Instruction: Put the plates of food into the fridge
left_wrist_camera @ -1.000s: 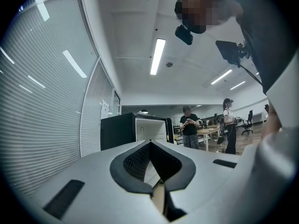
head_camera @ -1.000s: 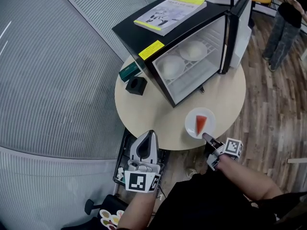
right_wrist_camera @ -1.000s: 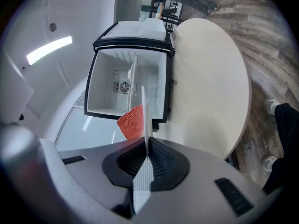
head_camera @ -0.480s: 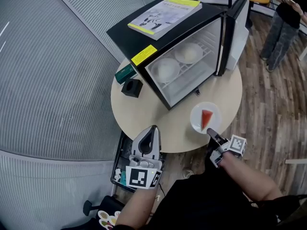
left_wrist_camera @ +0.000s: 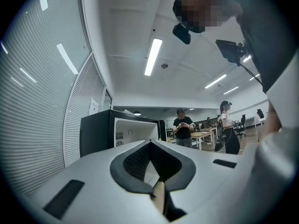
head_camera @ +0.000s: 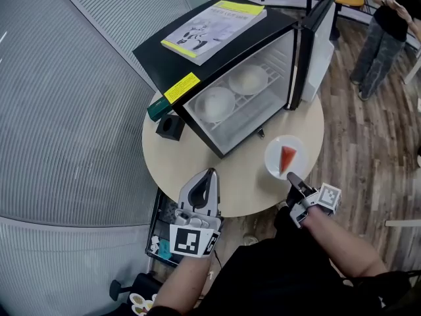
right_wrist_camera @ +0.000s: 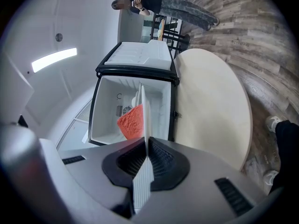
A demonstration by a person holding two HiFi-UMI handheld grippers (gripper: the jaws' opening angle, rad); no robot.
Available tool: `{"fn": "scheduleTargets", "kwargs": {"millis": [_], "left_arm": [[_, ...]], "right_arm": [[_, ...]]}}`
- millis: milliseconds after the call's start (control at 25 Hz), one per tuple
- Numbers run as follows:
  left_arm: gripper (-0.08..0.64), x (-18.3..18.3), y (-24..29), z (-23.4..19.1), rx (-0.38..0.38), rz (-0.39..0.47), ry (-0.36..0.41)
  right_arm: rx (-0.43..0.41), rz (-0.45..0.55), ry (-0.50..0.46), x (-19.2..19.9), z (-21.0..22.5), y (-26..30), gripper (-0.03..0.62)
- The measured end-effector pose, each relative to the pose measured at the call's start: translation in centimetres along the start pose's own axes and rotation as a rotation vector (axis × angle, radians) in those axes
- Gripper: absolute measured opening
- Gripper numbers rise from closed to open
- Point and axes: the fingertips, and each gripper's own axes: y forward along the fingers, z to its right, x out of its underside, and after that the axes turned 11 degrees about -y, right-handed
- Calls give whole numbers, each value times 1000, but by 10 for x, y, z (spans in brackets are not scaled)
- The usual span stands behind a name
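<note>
White and round, the plate (head_camera: 276, 151) is carrying a red wedge of food (head_camera: 287, 158). The right gripper (head_camera: 293, 178) is pinching the plate's near rim, jaws closed tight on it, holding it over the pale round table (head_camera: 177, 160) in front of the fridge. The left gripper (head_camera: 209, 174) is hovering alongside, jaws pressed together and empty. Farther off, the black fridge (head_camera: 154, 58) is standing with its door (head_camera: 316, 41) swung open. One white dish (head_camera: 216, 104) and another (head_camera: 248, 79) are sitting side by side on its wire shelf.
</note>
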Motion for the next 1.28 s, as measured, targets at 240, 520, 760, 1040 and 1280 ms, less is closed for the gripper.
{"fn": "scheduleTargets", "kwargs": {"millis": [240,520,760,1040,1280], "left_arm": [[2,3,27,1,9,-9,-3],[2,15,59,4,21,-27,-17],[2,18,88,3,35,-45,-12],[2,22,116,-2,13,-50,-6],[2,24,131,-10,-23,-61,5]], "right_arm": [[5,18,4,-27,5,4,18],[3,19,0,-54,12,13,18],[0,8,-2,-67,18,25,18],[-1,-12,15,-83,27,40,18],[-10,-47,25,-92,32,59,18]]}}
